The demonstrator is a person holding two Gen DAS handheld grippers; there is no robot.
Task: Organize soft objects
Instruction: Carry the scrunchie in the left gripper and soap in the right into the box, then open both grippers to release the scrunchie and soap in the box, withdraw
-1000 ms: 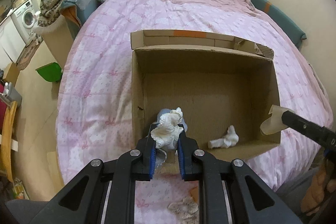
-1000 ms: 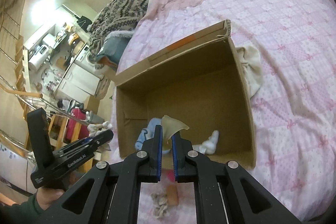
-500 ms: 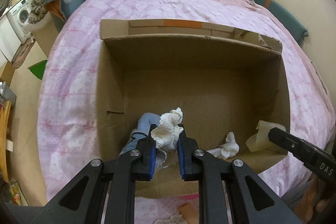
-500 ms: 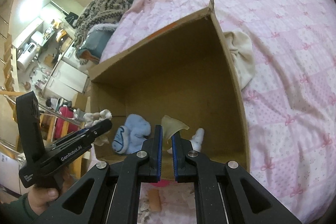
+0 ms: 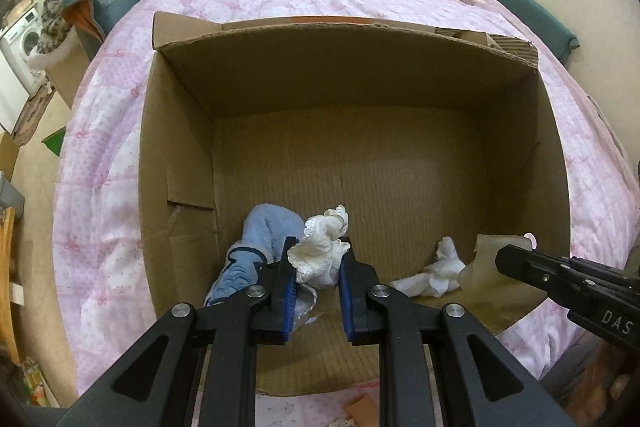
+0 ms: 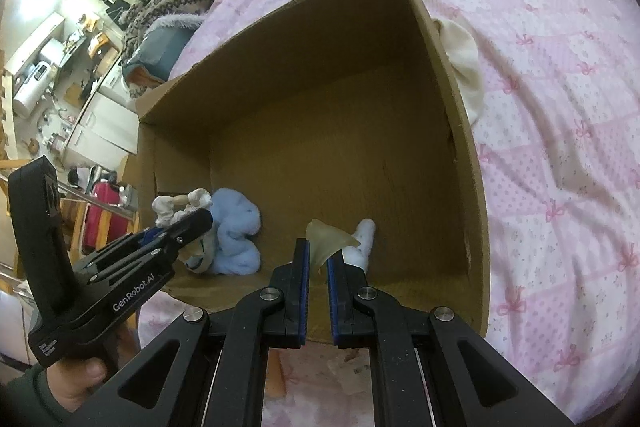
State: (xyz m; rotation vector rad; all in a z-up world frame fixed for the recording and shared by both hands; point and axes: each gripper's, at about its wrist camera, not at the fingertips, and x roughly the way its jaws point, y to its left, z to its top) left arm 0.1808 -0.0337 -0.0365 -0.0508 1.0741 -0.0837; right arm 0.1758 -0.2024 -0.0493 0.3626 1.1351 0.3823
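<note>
I see the cardboard box (image 5: 180,163) open at the top, so I can come in from above anywhere inside its four walls. Most of its floor is bare toward the far wall and through the middle. Near the front, a blue plush toy (image 5: 260,247) fills the left corner, and a white sock (image 5: 436,271) lies right of centre, with a bare strip between them. My left gripper (image 5: 318,263) hangs over the toy's edge with a frilly white cloth (image 5: 322,251) between its jaws; my right gripper (image 6: 317,259), holding a beige piece (image 6: 326,237), sits just beside the sock. Outside the right wall, a cream cloth (image 6: 464,67) lies against the box on the bed (image 6: 560,107).
</note>
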